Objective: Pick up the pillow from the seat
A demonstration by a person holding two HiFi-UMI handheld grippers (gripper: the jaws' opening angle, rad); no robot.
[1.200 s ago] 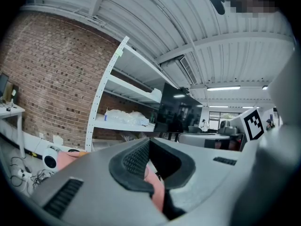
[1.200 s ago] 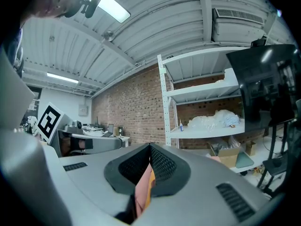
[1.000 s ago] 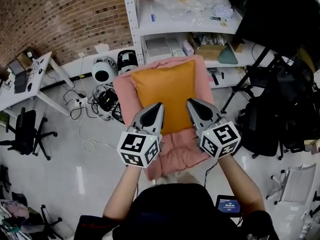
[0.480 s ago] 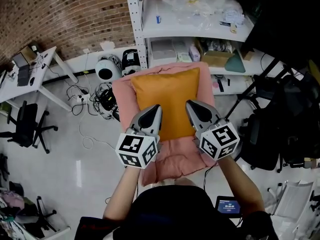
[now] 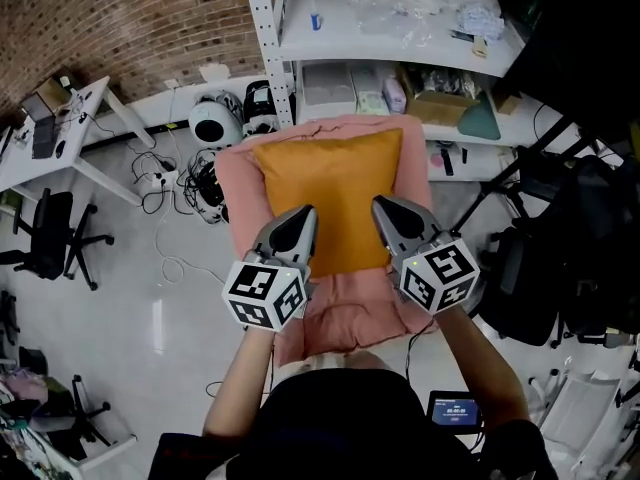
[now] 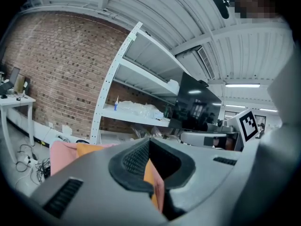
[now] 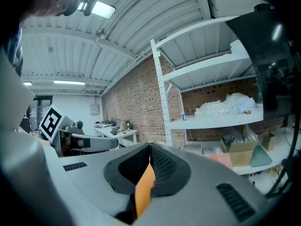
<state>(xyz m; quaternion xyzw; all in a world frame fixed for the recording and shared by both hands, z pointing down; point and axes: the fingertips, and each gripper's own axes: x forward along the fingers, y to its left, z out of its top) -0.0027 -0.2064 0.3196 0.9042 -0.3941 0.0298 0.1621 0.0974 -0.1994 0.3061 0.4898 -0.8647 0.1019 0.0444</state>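
The orange pillow (image 5: pixel 335 193) lies flat on the pink padded seat (image 5: pixel 238 183), in the middle of the scene, its far edge close to the seat's far edge and pink padding showing on its left, right and near sides. The left gripper (image 5: pixel 301 214) hangs over the pillow's near left corner and the right gripper (image 5: pixel 382 208) over its near right corner, both pointing away from the person. Each claw is closed, its two jaws meeting at the tips with nothing clamped between them. In both gripper views a sliver of orange shows through the slot behind the tips, which is the pillow lying beyond them. Whether either gripper touches the fabric cannot be told.

Just beyond the seat stands a white shelf unit (image 5: pixel 290 58) holding boxes and clear plastic bags, set against a brick wall (image 5: pixel 120 18). On the floor to the left are a round white device (image 5: pixel 213 125) and a tangle of cables (image 5: pixel 165 203). Further left stand a white desk (image 5: pixel 60 163) and a black office chair (image 5: pixel 45 248).
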